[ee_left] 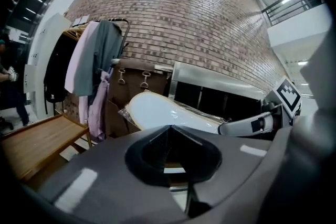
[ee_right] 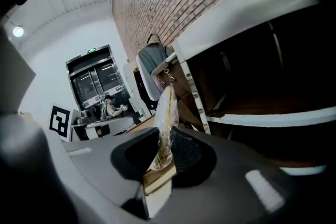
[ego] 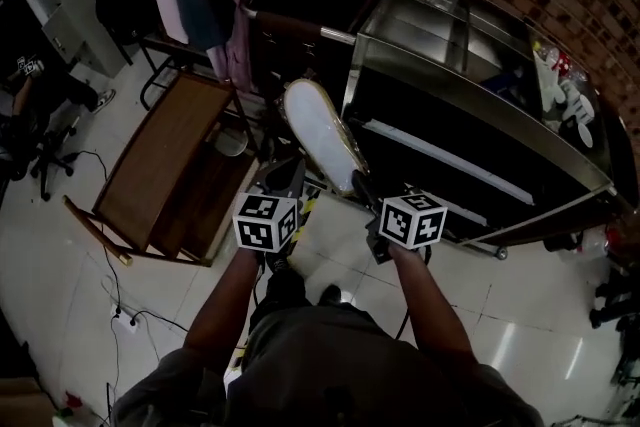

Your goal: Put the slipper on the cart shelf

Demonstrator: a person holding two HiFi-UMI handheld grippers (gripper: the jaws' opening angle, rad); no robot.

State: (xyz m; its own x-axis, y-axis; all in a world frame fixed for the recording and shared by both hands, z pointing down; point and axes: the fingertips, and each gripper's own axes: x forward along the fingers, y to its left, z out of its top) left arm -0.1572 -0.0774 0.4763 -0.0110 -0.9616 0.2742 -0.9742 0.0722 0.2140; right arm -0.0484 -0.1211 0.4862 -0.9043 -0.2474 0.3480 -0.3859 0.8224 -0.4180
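At left of the head view: wooden table (ego: 160, 165). Centre-left: left gripper (ego: 285, 177), jaws pressed together, nothing between them. Centre: white slipper (ego: 318, 133) in clear wrap, held aloft, its lower end pinched by right gripper (ego: 362, 187). Upper right: metal cart (ego: 470, 105), slipper near its left end.

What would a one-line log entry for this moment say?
right gripper: shut on slipper | left gripper: shut, empty | slipper: not yet on cart shelf
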